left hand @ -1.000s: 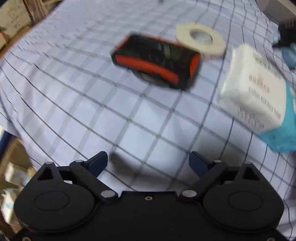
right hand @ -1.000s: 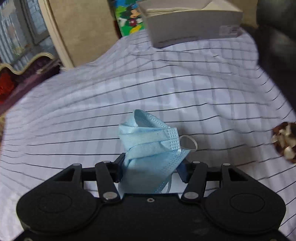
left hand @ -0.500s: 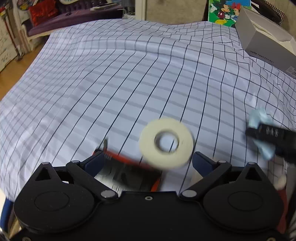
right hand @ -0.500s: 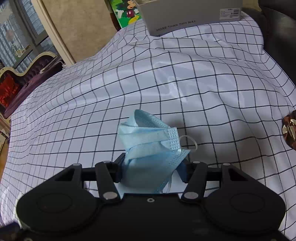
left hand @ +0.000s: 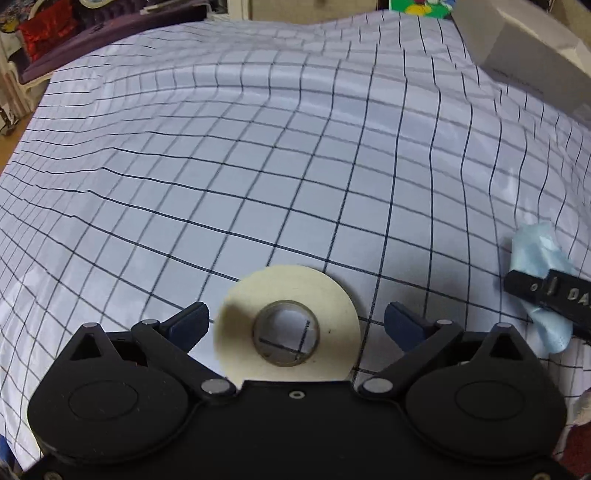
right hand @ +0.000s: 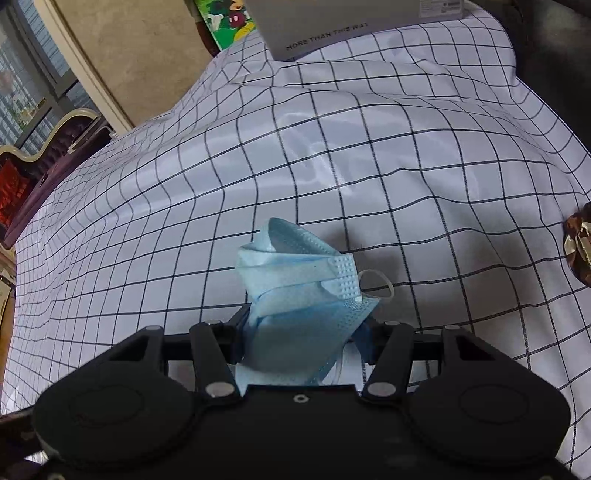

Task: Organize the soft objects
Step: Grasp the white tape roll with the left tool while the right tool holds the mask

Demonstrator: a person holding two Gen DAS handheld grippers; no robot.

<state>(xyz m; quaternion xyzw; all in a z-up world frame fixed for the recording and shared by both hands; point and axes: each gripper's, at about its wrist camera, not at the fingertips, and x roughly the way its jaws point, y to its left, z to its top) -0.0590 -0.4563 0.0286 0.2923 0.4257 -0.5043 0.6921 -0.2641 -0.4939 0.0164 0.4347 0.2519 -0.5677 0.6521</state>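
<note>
Right gripper (right hand: 303,328) has its jaws clamped on the crumpled blue face mask (right hand: 299,295), held up off the checked sheet (right hand: 369,166), I'd guess for carrying. Left gripper (left hand: 295,325) has its jaws spread wide around the tape roll (left hand: 291,295), not touching. Grey box (right hand: 332,26) at the far edge, probably where the mask goes.
</note>
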